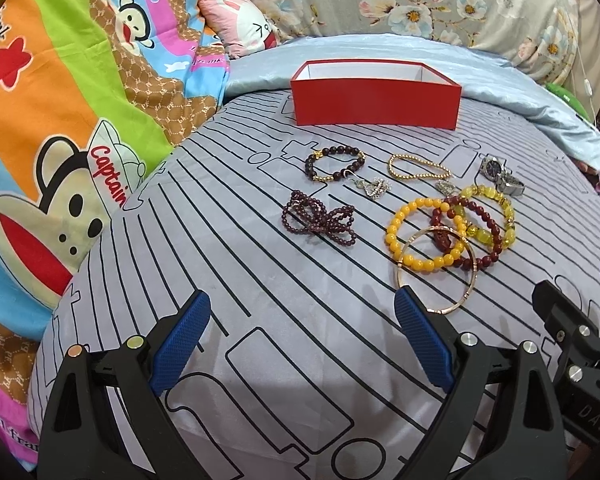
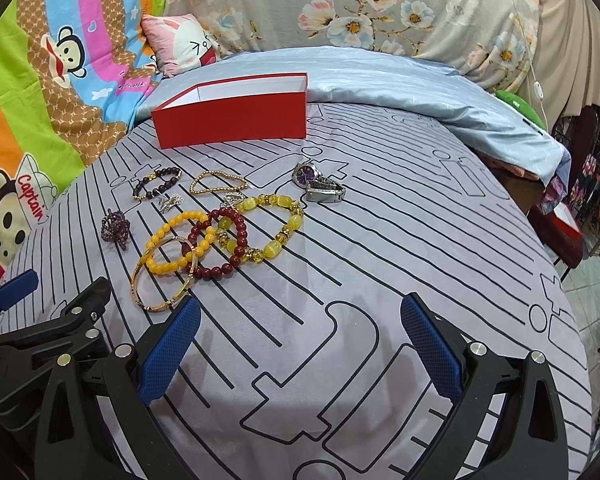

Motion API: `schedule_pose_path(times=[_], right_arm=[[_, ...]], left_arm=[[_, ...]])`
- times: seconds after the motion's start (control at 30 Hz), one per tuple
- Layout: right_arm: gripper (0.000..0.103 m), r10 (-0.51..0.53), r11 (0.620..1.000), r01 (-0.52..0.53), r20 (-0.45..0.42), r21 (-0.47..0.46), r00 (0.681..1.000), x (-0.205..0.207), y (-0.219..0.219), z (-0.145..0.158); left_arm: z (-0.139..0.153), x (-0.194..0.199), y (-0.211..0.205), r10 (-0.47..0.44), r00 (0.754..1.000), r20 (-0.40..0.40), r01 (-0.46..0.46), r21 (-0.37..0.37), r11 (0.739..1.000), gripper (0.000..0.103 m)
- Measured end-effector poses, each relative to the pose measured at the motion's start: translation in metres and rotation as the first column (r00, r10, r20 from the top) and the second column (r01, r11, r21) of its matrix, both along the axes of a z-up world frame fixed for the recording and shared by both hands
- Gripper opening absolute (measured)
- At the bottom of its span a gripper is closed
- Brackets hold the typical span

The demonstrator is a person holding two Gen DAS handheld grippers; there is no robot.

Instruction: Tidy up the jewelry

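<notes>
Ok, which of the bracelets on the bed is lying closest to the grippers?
The thin rose-gold bangle: a plain metal hoop, not beaded, at the near end of the overlapping pile, partly over the orange-yellow bead bracelet. Its near edge lies beside the left gripper's right fingertip.

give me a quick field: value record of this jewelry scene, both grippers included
surface: grey striped bedspread
container: red box, open top, at the far side, no jewelry visible inside
overlapping pile: orange bead bracelet, dark red bead bracelet, yellow stone bracelet, rose-gold bangle
lying apart: purple bead strand, dark bead bracelet, gold bead chain, watch
left hand-held gripper: open, empty
right hand-held gripper: open, empty
progress: nothing boxed yet
</notes>
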State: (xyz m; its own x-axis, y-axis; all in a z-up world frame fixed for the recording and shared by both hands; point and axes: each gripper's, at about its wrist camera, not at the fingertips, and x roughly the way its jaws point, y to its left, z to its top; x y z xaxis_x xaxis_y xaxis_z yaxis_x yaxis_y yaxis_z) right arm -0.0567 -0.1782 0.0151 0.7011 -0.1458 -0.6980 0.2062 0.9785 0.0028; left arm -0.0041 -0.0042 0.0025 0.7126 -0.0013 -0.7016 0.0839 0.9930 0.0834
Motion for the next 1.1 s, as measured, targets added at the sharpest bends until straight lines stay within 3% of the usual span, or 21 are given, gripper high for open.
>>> schedule_pose_path(times=[0.13,0.3,0.47,0.57,0.63,0.83,1.0,1.1], right_arm=[[0.096,-0.004,1.0,0.004,-0.007,-0.009,1.0,-0.001,-0.004,0.001],[0.096,-0.007,1.0,0.007,-0.012,-0.009,1.0,-0.001,-0.011,0.003],[0.096,-0.013,1.0,0.013,-0.022,0.015,1.0,0.007,-0.018,0.003],[0.096,-0.011,1.0,0.012,-0.02,0.021,1.0,0.011,-0.02,0.005],[0.096,-0.013,1.0,0.013,-0.02,0.018,1.0,0.013,-0.021,0.007],[0.096,-0.016,1.0,0.016,-0.03,0.023,0.999,0.018,-0.027,0.007],[0.092,-0.005,1.0,0.006,-0.03,0.02,1.0,0.026,-0.03,0.008],[0.083,0.007,1.0,-0.007,-0.031,0.015,0.999,0.034,-0.033,0.009]], left_arm=[[0.001,0.006,0.016,0.023,1.0,-0.02,-0.024,-0.07,0.997,0.089],[0.01,0.02,0.024,0.018,1.0,-0.011,-0.019,-0.085,0.996,0.091],[0.015,0.045,0.021,0.008,0.999,-0.053,-0.016,-0.156,0.988,0.091],[0.013,0.058,0.006,-0.013,0.998,-0.059,0.004,-0.145,0.989,0.09],[0.008,0.067,-0.002,-0.021,0.998,-0.065,0.013,-0.127,0.992,0.085],[-0.009,0.081,-0.003,-0.019,0.991,-0.129,0.003,-0.126,0.992,0.054],[-0.008,0.083,0.007,-0.031,0.992,-0.123,0.013,-0.147,0.989,0.019],[-0.006,0.081,0.01,-0.044,0.992,-0.115,0.027,-0.145,0.989,0.013]])
